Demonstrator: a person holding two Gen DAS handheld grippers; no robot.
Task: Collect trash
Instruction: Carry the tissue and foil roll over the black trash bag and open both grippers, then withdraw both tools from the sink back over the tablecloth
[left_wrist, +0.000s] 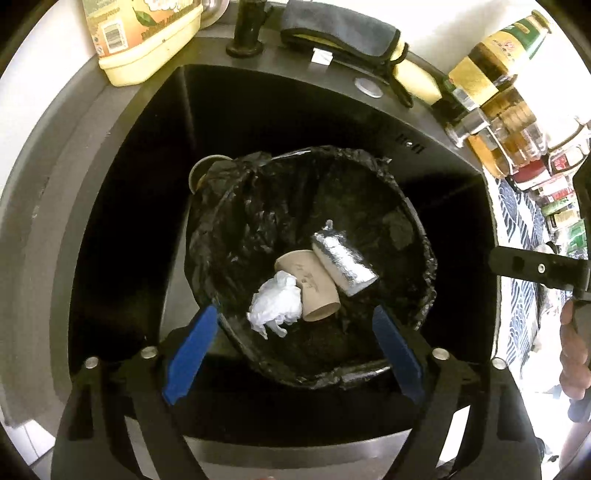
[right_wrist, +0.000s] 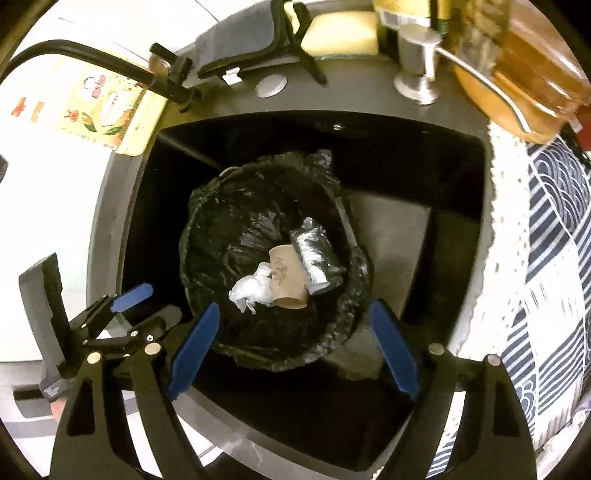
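A bin lined with a black bag (left_wrist: 258, 206) (right_wrist: 229, 229) stands inside a dark sink. In it lie a crumpled white tissue (left_wrist: 275, 304) (right_wrist: 251, 290), a brown cardboard tube (left_wrist: 308, 286) (right_wrist: 286, 278) and a silver foil packet (left_wrist: 343, 264) (right_wrist: 314, 258). My left gripper (left_wrist: 295, 350) hangs above the bin, blue pads wide apart, nothing between them. My right gripper (right_wrist: 295, 345) hovers over the bin too, open and empty. The left gripper's blue fingertip (right_wrist: 133, 295) shows at the left in the right wrist view.
The grey sink rim (left_wrist: 55, 206) (right_wrist: 369, 107) surrounds the bin. A faucet (right_wrist: 110, 62), a folded cloth (left_wrist: 340, 33), a sponge (right_wrist: 340, 33), a soap pump (right_wrist: 417, 62) and bottles (left_wrist: 491, 74) crowd the back. A patterned cloth (right_wrist: 546, 258) lies on the right.
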